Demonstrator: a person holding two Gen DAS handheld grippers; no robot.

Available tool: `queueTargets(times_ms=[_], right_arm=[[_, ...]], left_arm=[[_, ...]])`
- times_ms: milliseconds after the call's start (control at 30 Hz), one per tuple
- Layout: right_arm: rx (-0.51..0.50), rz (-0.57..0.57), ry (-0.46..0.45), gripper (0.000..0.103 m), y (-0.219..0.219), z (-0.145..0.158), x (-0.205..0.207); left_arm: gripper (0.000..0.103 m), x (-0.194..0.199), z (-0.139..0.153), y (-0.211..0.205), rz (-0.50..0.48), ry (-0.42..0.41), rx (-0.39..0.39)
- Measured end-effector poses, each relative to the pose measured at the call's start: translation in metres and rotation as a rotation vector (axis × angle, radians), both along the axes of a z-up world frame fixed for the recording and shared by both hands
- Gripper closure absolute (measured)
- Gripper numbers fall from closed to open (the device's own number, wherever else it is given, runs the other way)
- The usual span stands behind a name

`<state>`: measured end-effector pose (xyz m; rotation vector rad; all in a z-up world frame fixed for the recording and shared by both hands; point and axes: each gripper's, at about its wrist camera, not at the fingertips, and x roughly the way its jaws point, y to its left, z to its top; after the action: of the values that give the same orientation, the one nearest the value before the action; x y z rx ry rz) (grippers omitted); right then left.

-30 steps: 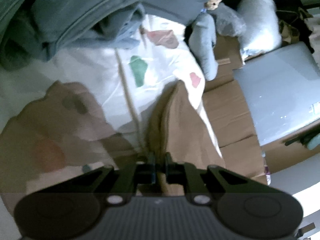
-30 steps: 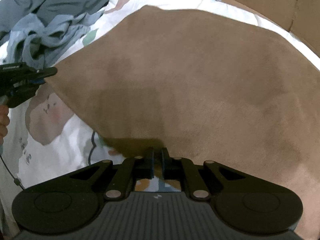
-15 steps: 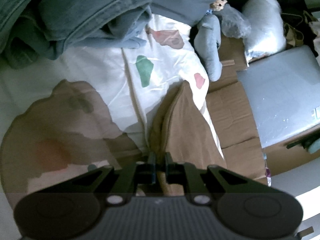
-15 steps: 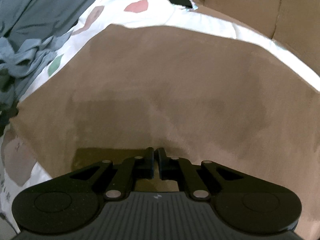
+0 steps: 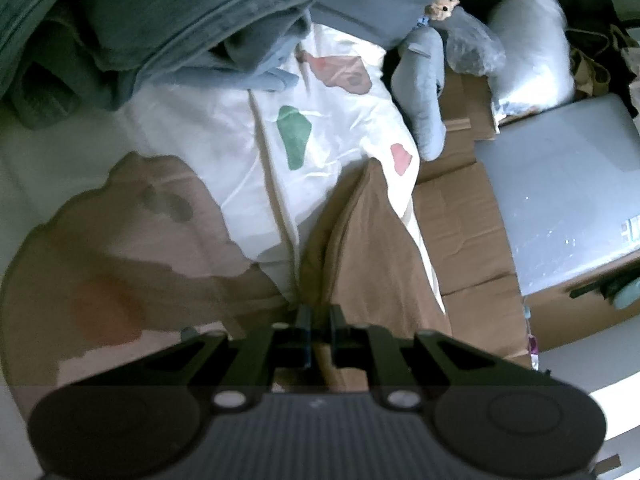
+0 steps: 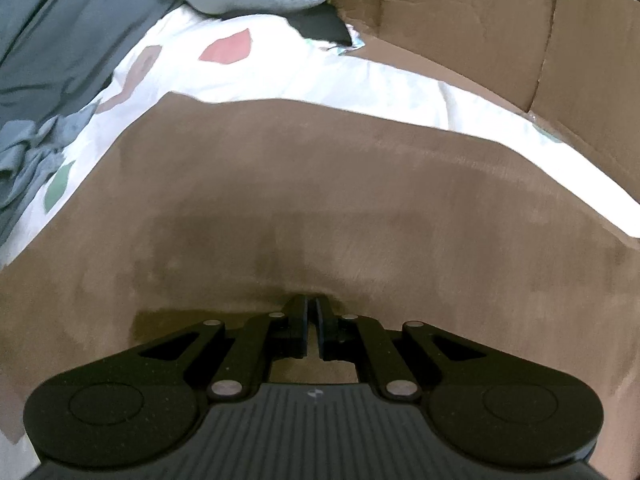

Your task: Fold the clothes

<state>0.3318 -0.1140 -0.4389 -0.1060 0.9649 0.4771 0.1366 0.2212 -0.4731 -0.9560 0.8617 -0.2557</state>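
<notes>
Brown, soft cloth garment (image 6: pixel 320 208) is lying spread over the white bedsheet with coloured patches (image 6: pixel 280 68). The left gripper (image 5: pixel 320 328) is pinching one edge of it, and the right gripper (image 6: pixel 313 316) is clamping another edge, jaws nearly together on the fabric.

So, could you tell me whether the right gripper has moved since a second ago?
Yes. The right gripper, shut on the brown cloth, has moved toward the cardboard box.

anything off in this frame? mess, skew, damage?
No damage or spills. Only mess: blue-grey clothes heaped unfolded on the patterned sheet. Both grippers, left and right, are shut on the brown cloth, stretched smooth.
</notes>
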Motion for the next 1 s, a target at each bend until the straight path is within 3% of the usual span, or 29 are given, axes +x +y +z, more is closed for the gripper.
queueTargets(times_ms=[667, 1000], right_arm=[[0.017, -0.175, -0.027, 0.094, 0.014, -0.005, 0.077], [0.025, -0.204, -0.006, 0.091, 0.011, 0.004, 0.114]], left_arm=[[0.094, 0.001, -0.011, 0.002, 0.003, 0.014, -0.033], [0.094, 0.003, 0.009, -0.003, -0.016, -0.052, -0.029]])
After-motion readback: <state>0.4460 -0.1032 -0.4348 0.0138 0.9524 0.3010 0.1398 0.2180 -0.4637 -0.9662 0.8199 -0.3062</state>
